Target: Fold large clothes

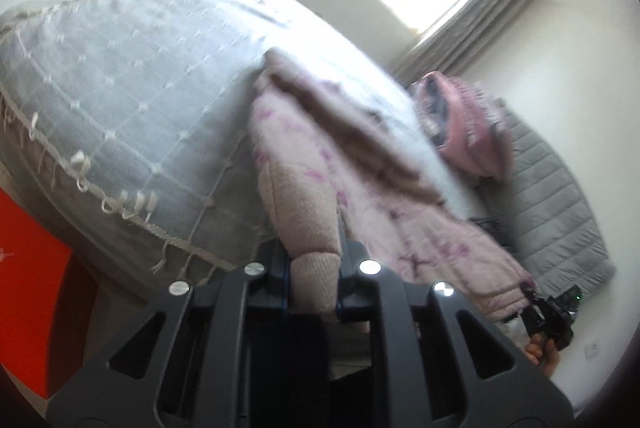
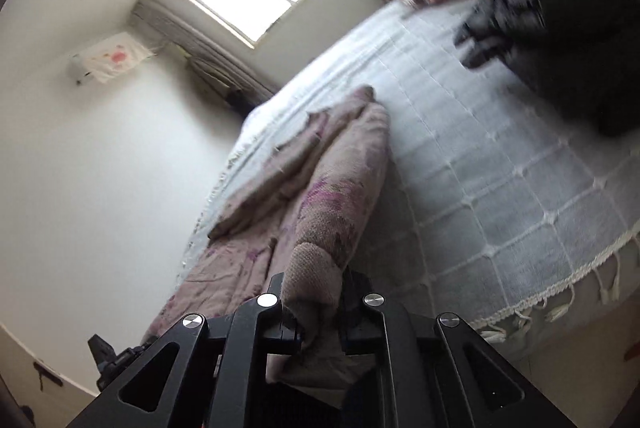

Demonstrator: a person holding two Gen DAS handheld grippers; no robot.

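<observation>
While both tilt, left hand-held gripper (image 1: 312,268), right hand-held gripper (image 2: 312,302), clamping pink garment (image 1: 304,211).

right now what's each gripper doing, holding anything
Left gripper: shut on the ribbed cuff of the pink floral garment.
Right gripper: shut on another ribbed cuff of the same garment.

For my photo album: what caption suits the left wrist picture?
Left gripper shut on a pink robe's cuff, robe draped across the bed.
</observation>
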